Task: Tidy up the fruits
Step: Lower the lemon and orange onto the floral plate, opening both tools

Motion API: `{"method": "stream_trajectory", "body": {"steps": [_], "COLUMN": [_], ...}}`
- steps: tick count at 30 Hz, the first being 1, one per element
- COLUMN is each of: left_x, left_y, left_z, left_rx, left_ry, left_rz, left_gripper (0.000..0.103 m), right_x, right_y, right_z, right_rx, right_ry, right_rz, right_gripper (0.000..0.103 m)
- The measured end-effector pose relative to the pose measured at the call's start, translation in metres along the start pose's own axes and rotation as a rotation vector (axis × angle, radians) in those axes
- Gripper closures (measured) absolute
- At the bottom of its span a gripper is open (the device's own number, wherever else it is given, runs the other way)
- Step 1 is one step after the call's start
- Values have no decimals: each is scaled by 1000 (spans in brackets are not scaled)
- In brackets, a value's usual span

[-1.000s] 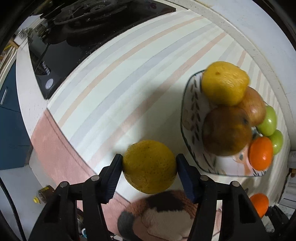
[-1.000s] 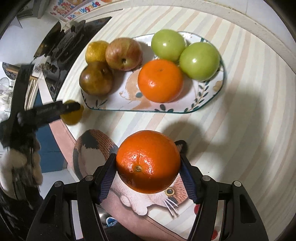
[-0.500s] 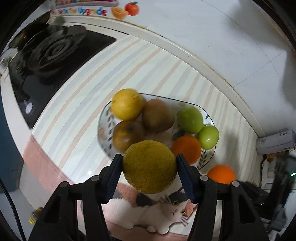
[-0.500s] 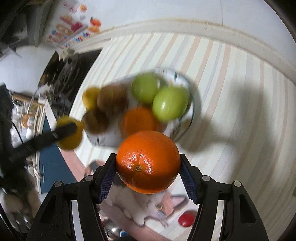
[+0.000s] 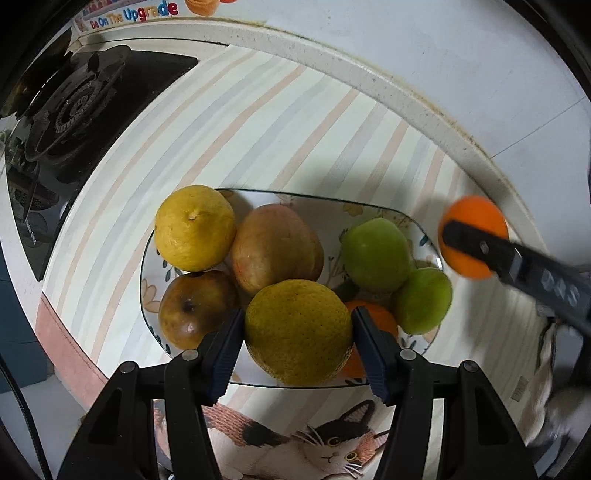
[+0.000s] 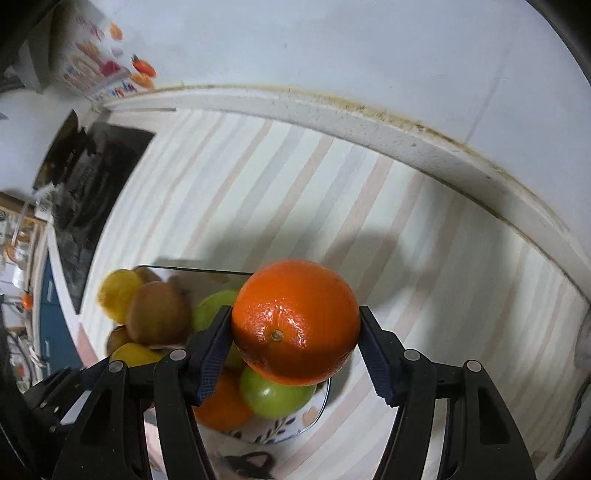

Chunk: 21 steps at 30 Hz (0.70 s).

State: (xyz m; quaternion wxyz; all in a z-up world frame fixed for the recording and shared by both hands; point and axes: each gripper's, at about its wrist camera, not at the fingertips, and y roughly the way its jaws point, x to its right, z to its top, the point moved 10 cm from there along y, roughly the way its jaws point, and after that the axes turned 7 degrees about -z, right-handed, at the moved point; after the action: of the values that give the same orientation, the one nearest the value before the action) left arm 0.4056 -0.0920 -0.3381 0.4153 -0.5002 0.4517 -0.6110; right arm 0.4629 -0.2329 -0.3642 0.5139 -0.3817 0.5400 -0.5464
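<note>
the yellow-green citrus [image 5: 298,331], round with a pitted, dimpled rind, is sitting clamped between the ribbed dark pads of the left tongs [image 5: 297,345], hanging over the near edge of the plate [image 5: 373,213]. the orange [image 6: 295,321], glossy and smooth with a small stem scar facing the camera, is sitting gripped between the matching pads of the right tongs [image 6: 295,347], over the right part of the plate; in the left wrist view it is showing as a blurred orange ball [image 5: 472,236] behind a black finger.

the plate is a rounded-rectangle ceramic dish with a dark rim and printed leaves and flowers. it is holding a yellow lemon-like fruit [image 5: 195,228], a reddish apple [image 5: 277,248], a brown russet fruit [image 5: 197,308], two smooth green apples [image 5: 375,254] [image 5: 423,300] touching each other, and a second orange [image 5: 373,321], mostly hidden.

the plate is resting on a mat [image 5: 258,129] with pale pink and grey stripes and a cat picture [image 5: 332,443] at the near edge. a black gas stove [image 5: 74,110] is lying beyond the mat to the left. a wall sticker [image 5: 133,14] is reading "be on the upgrade".
</note>
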Motion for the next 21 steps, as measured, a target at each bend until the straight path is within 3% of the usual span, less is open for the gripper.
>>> {"method": "stream_trajectory", "body": {"steps": [8,14,17,21], "left_x": [-5,-6,-7,-4], "left_y": [17,24,23,17], "left_z": [-11,-14,-13,-9], "left_rx": [-63,-82,-77,-61], "left_ry": [-7,-44,-51,-50], "left_rz": [37,18,9,-4], "left_gripper": [46,46,38,19], "right_x": [-2,-7,-3,4], "right_y": [18,22,29,35], "right_z": [-4,-8,-12,-15], "right_rx": [-23,-48,-105,-134], "right_ry": [-70,-121,-117,-86], "right_rz": [-40,-32,-19,13], "right_gripper": [35,34,33,33]}}
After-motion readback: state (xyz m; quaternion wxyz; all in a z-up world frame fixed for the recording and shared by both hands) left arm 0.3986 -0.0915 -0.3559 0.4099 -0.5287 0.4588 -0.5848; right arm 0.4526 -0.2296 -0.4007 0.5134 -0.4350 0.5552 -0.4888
